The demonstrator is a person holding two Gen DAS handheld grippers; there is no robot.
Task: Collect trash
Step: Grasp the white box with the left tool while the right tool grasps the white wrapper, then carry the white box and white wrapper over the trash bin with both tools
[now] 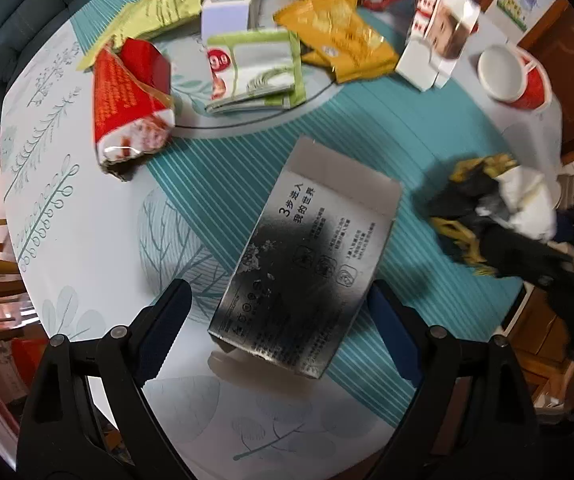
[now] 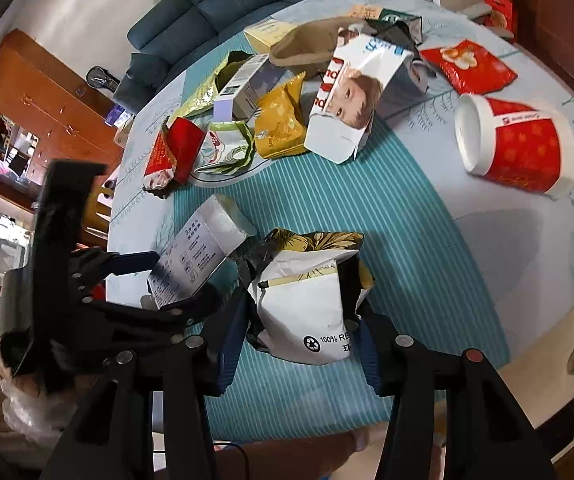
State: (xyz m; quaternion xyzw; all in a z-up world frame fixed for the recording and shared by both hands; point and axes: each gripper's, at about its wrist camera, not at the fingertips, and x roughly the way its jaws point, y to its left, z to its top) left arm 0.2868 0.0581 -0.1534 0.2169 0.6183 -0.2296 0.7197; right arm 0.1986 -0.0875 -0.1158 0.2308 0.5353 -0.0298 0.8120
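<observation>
two grabs at once: silver carton and crumpled bag

left gripper (image 1: 279,328) points straight down, jaws spread wide, straddling the silver printed carton (image 1: 307,256) that lies flat on the striped tablecloth (image 1: 427,152). pads look clear of the carton sides; no pinch yet. judgement: lower a touch more and close across the narrow width, near the carton's middle, so it does not swing.

right gripper (image 2: 295,340) has its jaws partly closed around the crumpled white paper bag (image 2: 307,312); pads seem to be at the bag's sides, but whether they press i cannot tell. soft paper, so it should crush before it holds.

room: the two tools sit close, the bag at 3 o'clock of the carton. red paper cup (image 2: 523,144) lies tipped at 1 o'clock of the bag, well apart. the wrapper pile lies at 12 o'clock. table edge runs near the right gripper; lift straight up.
</observation>
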